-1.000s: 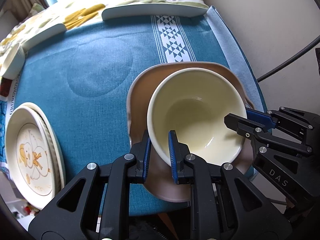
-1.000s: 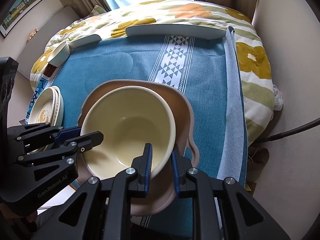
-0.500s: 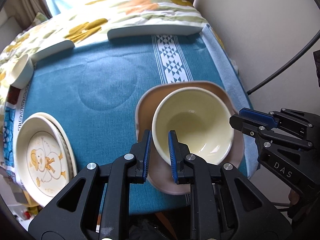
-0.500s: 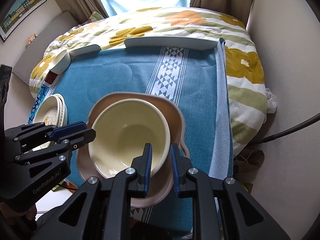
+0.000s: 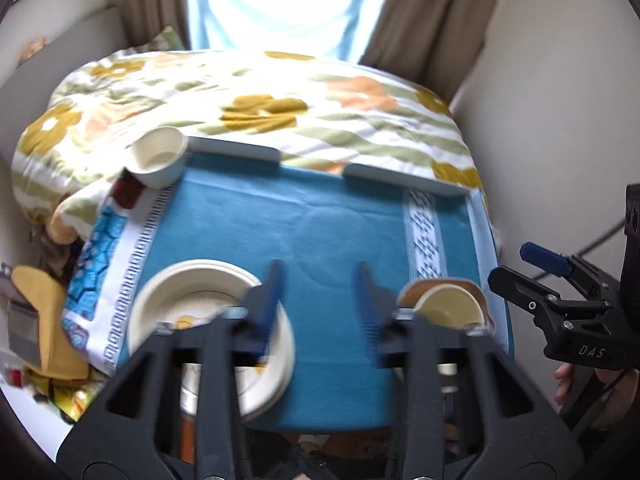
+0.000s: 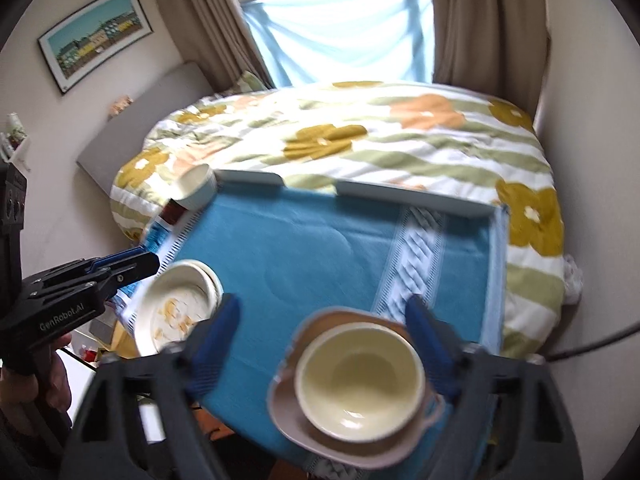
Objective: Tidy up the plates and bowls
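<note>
Pale yellow round bowl sitting in brown plate on blue cloth. Left gripper and right gripper just opening wide, holding nothing.

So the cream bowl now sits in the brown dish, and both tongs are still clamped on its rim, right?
Not quite. The cream bowl does sit in the brown dish, but both tongs have just been opening and stand clear of it: the right wrist view shows the right tongs spread wide, and the left tongs hold nothing.

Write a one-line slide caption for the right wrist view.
Open right gripper above the yellow bowl nested in the pink dish on the blue cloth.
</note>
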{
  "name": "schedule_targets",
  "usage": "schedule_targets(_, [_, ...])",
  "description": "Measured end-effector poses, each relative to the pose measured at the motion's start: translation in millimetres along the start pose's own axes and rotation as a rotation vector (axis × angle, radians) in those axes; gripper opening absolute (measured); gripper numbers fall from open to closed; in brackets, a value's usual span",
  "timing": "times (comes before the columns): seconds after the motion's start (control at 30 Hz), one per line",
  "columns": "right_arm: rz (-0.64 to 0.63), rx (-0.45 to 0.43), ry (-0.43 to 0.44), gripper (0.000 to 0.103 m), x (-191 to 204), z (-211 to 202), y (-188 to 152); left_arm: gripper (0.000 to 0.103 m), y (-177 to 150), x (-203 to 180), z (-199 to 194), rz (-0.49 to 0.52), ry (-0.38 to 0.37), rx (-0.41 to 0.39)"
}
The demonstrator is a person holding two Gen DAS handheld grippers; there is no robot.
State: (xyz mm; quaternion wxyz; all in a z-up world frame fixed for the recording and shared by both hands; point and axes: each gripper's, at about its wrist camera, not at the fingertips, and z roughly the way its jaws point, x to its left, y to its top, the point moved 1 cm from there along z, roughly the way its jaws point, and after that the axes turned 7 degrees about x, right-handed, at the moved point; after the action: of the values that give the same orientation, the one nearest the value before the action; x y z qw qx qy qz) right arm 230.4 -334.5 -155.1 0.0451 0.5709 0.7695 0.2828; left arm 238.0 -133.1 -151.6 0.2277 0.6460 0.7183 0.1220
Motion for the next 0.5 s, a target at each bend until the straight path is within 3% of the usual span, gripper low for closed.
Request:
schedule_targets(0.03, [-0.006, -0.005, 0.012, 0.086, 7, 3, 6, 0.095, 2, 12, -5, -0.030, 0.009, -0.018])
schedule_targets(0.07, [-0.015, -0.007, 0.022, 0.086, 14, 7, 11, 0.103, 2, 26, -11, -0.062, 0.020, -0.042])
schedule_targets(0.27, [-0.106, -0.050, 0.062, 0.087, 61, 30, 50, 0.103, 15, 103, -24, -0.200, 0.018, -0.052])
schedule_targets(0.33, [-0.143, -0.061, 0.073, 0.097, 76, 37, 68, 0.103, 23, 130, -28, -0.246, 0.007, -0.078])
schedule_targets(0.5, [-0.219, 0.004, 0.068, 0.098, 117, 72, 124, 0.102, 51, 189, -15, -0.342, 0.005, -0.079])
